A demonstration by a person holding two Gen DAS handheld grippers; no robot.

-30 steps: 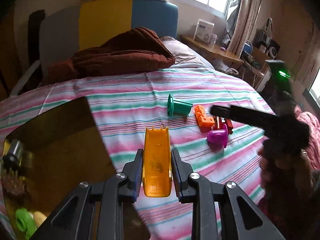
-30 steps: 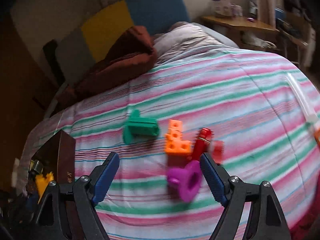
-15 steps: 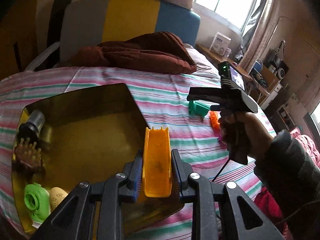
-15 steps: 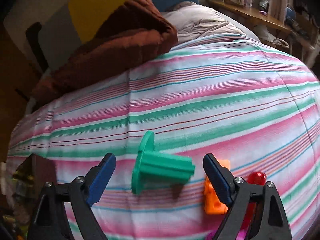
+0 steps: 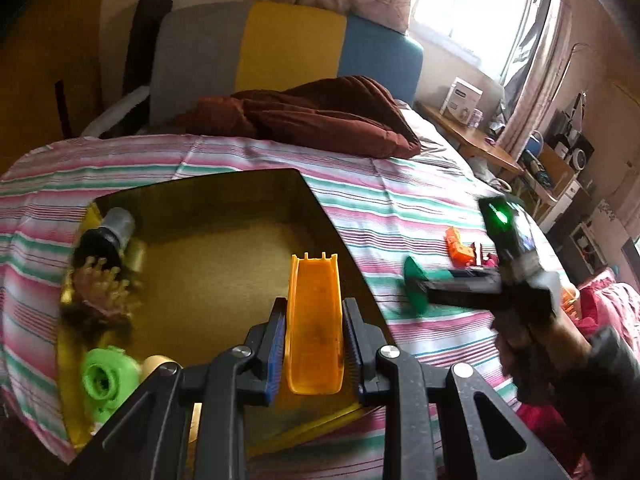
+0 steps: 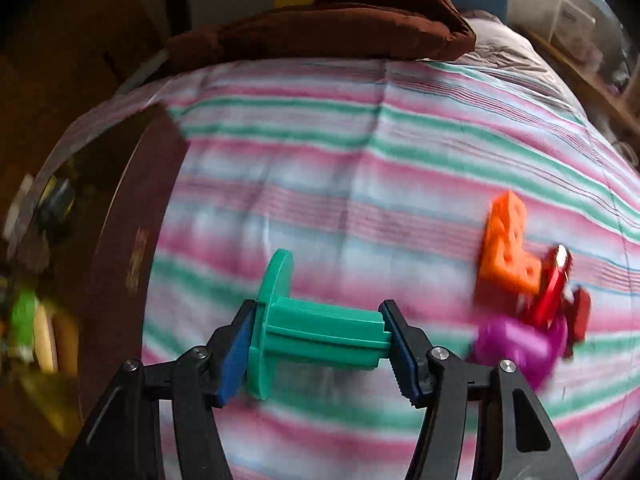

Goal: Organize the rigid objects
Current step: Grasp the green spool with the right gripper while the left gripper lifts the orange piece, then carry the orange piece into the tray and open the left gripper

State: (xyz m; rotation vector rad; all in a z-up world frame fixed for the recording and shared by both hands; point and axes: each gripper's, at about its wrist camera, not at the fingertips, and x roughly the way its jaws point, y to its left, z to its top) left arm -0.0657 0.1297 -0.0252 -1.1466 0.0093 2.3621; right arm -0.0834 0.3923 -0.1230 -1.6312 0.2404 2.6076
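Since a second ago the left gripper (image 5: 314,344), clamped on the orange channel piece (image 5: 315,320), has swung over the open box (image 5: 224,264). The right gripper (image 6: 316,350) has dropped around the green spool (image 6: 316,330), jaws closing, pads at its ends. Only the left view shows the box's brush (image 5: 106,288) and lime toy (image 5: 106,380); the right shows the orange block (image 6: 506,244) near the bedspread's (image 6: 360,160) right edge.
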